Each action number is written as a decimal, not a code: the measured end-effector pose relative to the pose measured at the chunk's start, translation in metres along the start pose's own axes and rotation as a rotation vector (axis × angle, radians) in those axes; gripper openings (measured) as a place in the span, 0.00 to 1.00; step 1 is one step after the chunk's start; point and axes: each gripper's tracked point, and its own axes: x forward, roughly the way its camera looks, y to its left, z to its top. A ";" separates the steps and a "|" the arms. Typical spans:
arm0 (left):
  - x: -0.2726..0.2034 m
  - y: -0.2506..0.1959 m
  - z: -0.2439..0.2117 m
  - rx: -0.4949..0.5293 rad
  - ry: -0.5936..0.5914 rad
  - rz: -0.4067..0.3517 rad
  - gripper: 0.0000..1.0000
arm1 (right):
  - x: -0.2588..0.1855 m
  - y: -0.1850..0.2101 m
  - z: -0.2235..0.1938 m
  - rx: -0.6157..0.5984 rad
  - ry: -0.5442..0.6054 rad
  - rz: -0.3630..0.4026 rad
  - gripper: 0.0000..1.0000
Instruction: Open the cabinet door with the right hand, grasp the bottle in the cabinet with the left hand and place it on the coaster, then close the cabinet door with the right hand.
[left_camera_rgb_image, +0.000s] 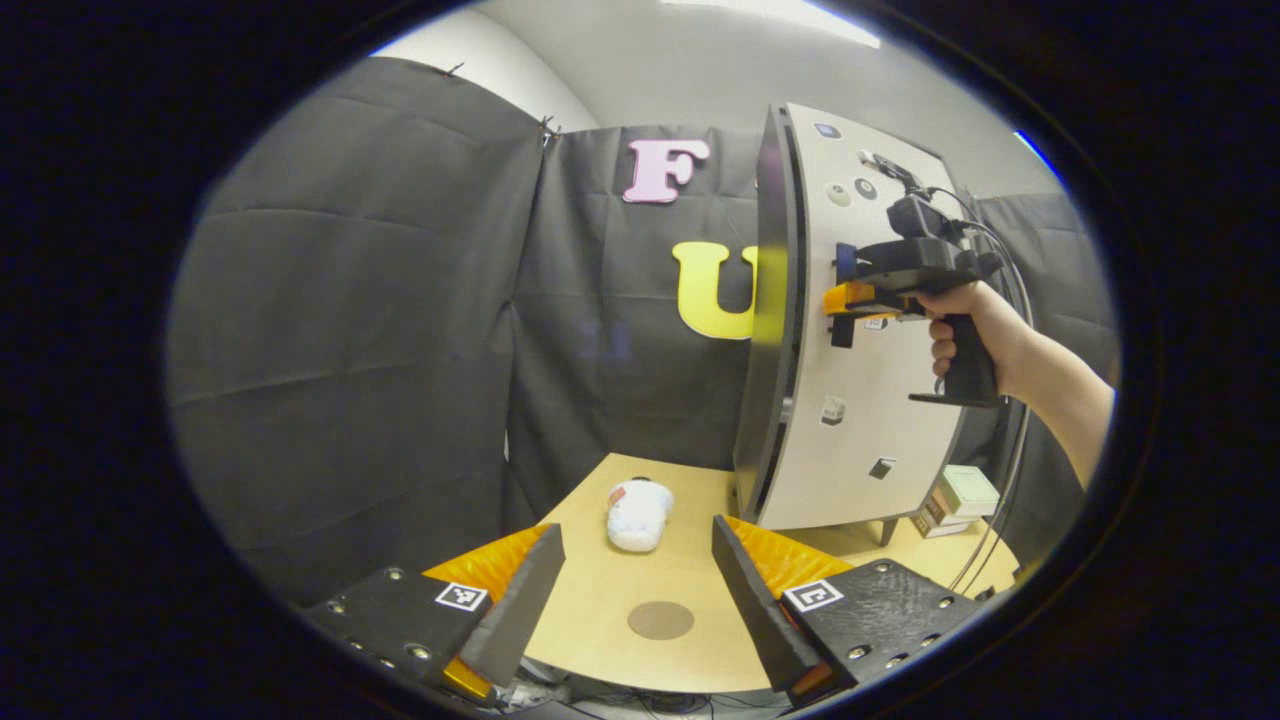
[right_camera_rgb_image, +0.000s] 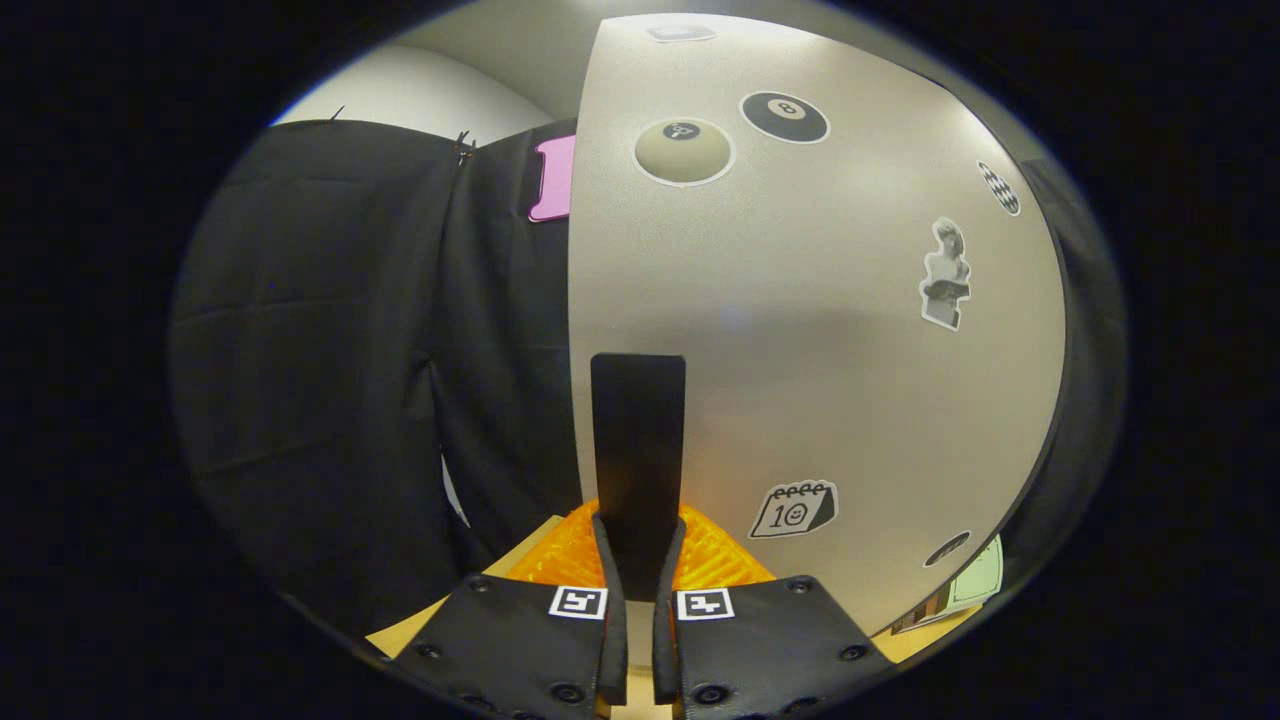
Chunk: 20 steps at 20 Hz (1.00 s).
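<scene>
The white cabinet door (left_camera_rgb_image: 880, 420), dotted with stickers, stands at the right of the table; its dark side (left_camera_rgb_image: 770, 300) faces me in the left gripper view. My right gripper (left_camera_rgb_image: 850, 300), held by a hand (left_camera_rgb_image: 975, 325), sits at the door's handle. In the right gripper view the right gripper (right_camera_rgb_image: 640, 545) is shut on the black upright handle (right_camera_rgb_image: 638, 430) against the door (right_camera_rgb_image: 820, 330). My left gripper (left_camera_rgb_image: 638, 527) hangs open over the table. A round brown coaster (left_camera_rgb_image: 660, 620) lies between its fingers. A white rounded object (left_camera_rgb_image: 638, 515) lies just beyond the coaster. The cabinet's inside is hidden.
The light wooden table (left_camera_rgb_image: 600, 600) ends close below my left gripper. Small boxes (left_camera_rgb_image: 960, 497) are stacked at the cabinet's right foot, and cables (left_camera_rgb_image: 1000, 520) hang beside them. Black cloth walls close the booth at the left and back.
</scene>
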 end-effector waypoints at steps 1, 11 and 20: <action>-0.004 -0.004 -0.001 0.006 0.001 -0.002 0.89 | -0.001 0.001 -0.001 0.004 0.002 0.018 0.11; -0.019 -0.025 -0.011 0.004 0.027 -0.009 0.89 | -0.020 -0.011 -0.004 -0.013 -0.013 0.169 0.12; 0.008 -0.040 0.001 0.029 0.026 -0.054 0.91 | -0.028 -0.029 -0.006 0.015 -0.015 0.189 0.11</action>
